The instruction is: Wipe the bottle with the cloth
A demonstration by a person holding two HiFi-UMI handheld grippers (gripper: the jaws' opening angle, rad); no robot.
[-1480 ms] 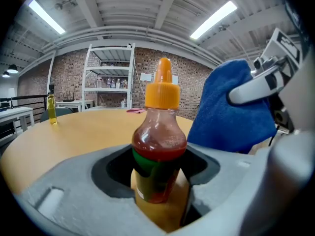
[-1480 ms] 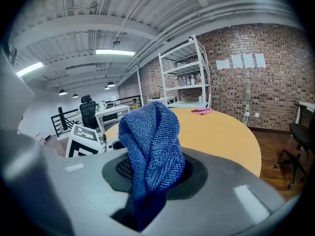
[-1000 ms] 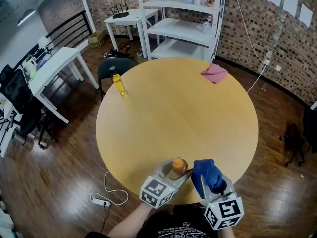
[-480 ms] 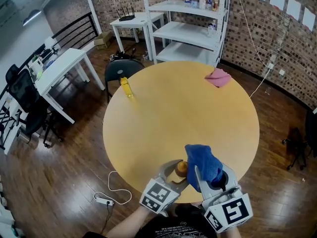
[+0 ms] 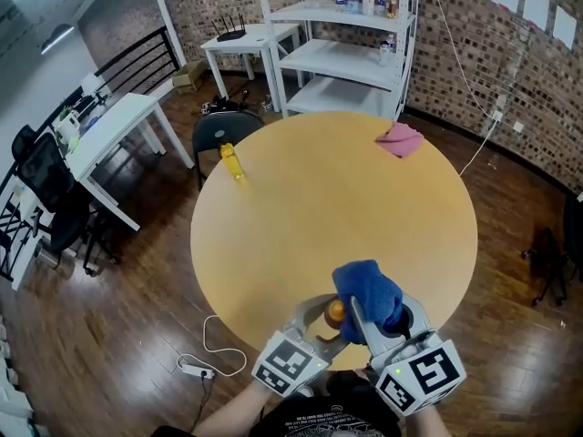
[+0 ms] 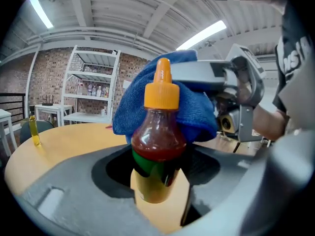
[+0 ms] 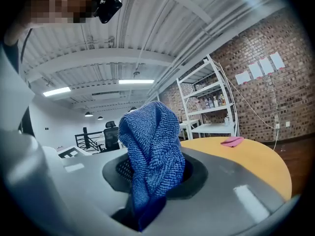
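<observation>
Left gripper (image 5: 324, 317) clamps the bottle (image 6: 156, 141), axis upright. Right gripper (image 5: 384, 319), clamped on the cloth (image 5: 364, 288), stands just right of it; the cloth lies against the bottle's neck.

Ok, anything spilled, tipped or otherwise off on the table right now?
Nothing stands out. The sauce bottle sits upright in the left gripper, cap on, with no spill on the table. The right gripper holds the blue cloth up by its neck.
</observation>
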